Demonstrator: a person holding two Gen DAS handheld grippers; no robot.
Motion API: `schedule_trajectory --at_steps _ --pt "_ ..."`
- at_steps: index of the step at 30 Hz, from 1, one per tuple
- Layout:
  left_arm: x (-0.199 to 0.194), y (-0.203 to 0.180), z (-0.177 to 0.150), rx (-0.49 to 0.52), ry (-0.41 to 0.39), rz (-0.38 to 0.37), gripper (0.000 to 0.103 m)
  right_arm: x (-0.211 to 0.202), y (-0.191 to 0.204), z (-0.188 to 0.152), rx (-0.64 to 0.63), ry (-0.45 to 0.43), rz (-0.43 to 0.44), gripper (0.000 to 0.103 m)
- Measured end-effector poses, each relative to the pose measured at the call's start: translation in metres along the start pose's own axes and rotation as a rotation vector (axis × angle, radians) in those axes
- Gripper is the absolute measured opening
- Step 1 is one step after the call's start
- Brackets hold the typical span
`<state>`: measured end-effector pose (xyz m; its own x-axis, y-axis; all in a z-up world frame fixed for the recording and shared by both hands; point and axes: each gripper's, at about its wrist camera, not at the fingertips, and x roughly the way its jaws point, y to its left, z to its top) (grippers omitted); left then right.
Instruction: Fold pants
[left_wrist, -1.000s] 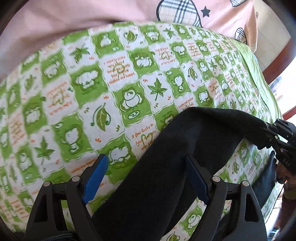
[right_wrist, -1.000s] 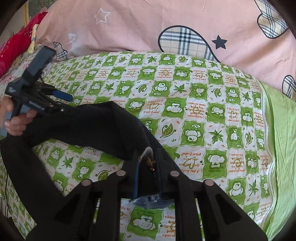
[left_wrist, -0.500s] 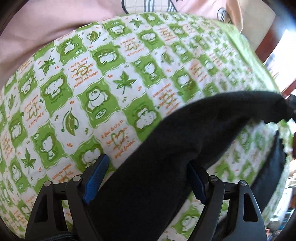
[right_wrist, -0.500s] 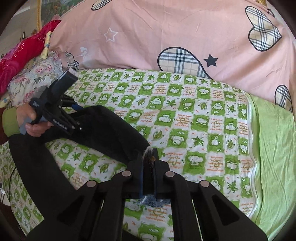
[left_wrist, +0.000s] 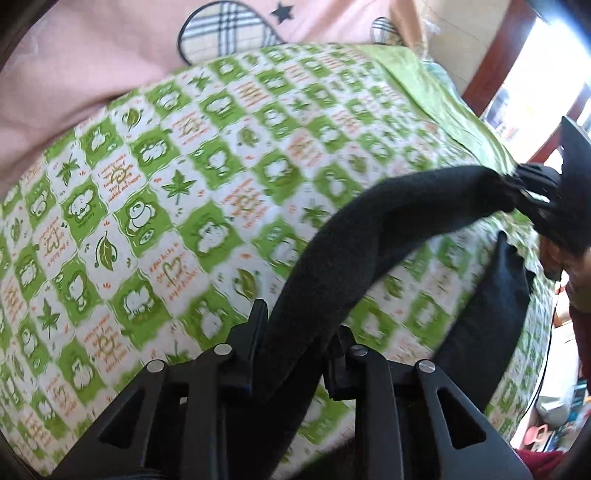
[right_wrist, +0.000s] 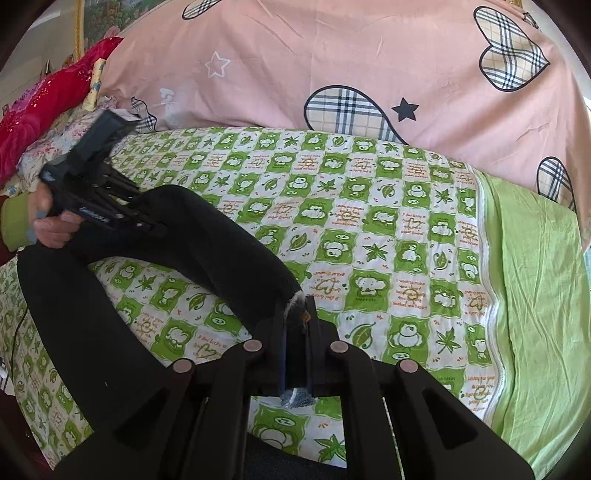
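Black pants (left_wrist: 369, 236) hang stretched between my two grippers above a green-and-white patterned bed cover (left_wrist: 155, 206). My left gripper (left_wrist: 295, 332) is shut on one end of the pants' edge. My right gripper (right_wrist: 295, 314) is shut on the other end, where a grey lining shows. The rest of the pants (right_wrist: 74, 317) droops in a loop to the bed's near edge. In the right wrist view the left gripper (right_wrist: 147, 221) shows at the left, held by a hand. In the left wrist view the right gripper (left_wrist: 517, 188) shows at the right.
A pink quilt (right_wrist: 332, 66) with plaid hearts lies along the back of the bed. A red pillow (right_wrist: 48, 103) is at the far left. Plain green sheet (right_wrist: 535, 295) borders the cover's right side. A wooden bed frame (left_wrist: 491, 62) stands beyond it.
My left gripper was open around the pants and has closed on them. Both grippers have lifted, and the held edge now stretches off the bed between them.
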<state>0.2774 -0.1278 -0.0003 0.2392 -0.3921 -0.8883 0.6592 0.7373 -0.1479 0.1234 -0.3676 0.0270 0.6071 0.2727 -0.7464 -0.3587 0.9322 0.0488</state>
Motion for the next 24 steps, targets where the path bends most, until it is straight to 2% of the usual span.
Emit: schedule_trajectory --at_steps 5,12,24 --pt "-0.025 -0.046 -0.033 0.044 -0.029 -0.005 0.021 -0.011 -0.008 -0.005 0.018 -0.009 -0.025 0.008" --pt "-0.04 -0.106 -0.085 0.092 -0.059 0.044 0.018 -0.041 0.005 -0.029 -0.03 -0.012 -0.038 0.008" --pt "-0.056 -0.141 -0.142 0.09 -0.126 0.106 0.018 -0.067 0.026 -0.089 -0.072 0.038 -0.06 0.008"
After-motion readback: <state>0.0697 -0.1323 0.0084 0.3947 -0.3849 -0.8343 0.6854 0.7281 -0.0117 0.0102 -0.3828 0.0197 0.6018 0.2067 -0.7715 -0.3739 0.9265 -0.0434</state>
